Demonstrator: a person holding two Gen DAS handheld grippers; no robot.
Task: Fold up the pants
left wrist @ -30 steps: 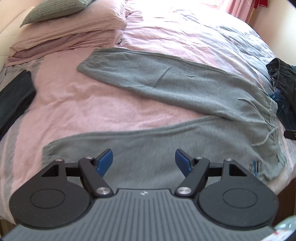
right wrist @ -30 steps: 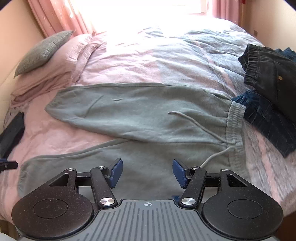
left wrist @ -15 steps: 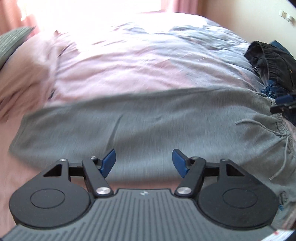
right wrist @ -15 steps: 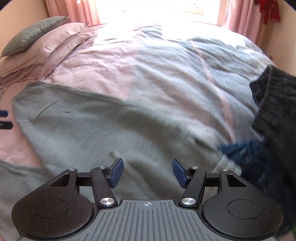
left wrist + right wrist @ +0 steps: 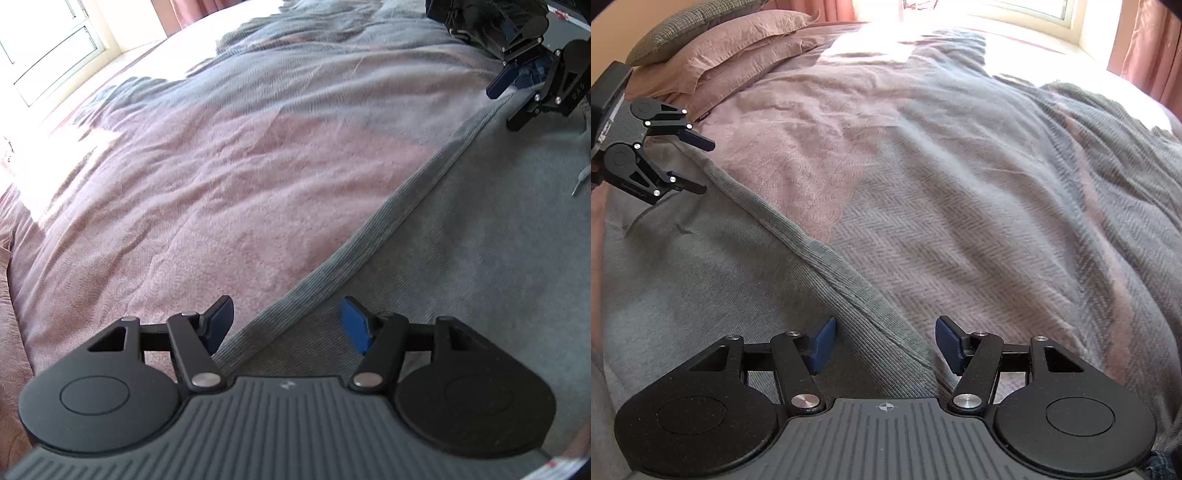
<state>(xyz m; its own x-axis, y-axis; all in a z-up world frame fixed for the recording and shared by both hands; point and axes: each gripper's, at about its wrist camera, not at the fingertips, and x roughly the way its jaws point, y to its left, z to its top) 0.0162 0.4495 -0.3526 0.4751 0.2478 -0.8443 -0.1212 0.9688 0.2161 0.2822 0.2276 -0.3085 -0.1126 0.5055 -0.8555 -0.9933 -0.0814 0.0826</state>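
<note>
We've got the grey pants (image 5: pixel 480 288) spread flat on the bed (image 5: pixel 207 177), over the pink and grey cover. Their far long edge, a ribbed seam, runs diagonally across both wrist views, w/ the bare cover beyond it.

Left gripper (image 5: pixel 286 325): tilted down over that edge, pads apart. The seam passes between the blue pads (image 5: pixel 356 328) but they aren't pressing on it, so nothing is grasped. Right gripper (image 5: pixel 884 343): same story further along the same edge, jaws standing apart astride the seam, not clamped.

Each gripper shows in the other's view: the right at the top-right corner of the left view, the left at the left side of the right view.

Pillows (image 5: pixel 738 44) sit stacked at the head of the bed. Dark clothes (image 5: pixel 476 18) are piled near the far right edge of the bed. Window (image 5: pixel 997 7) beyond the far side, v. bright.
</note>
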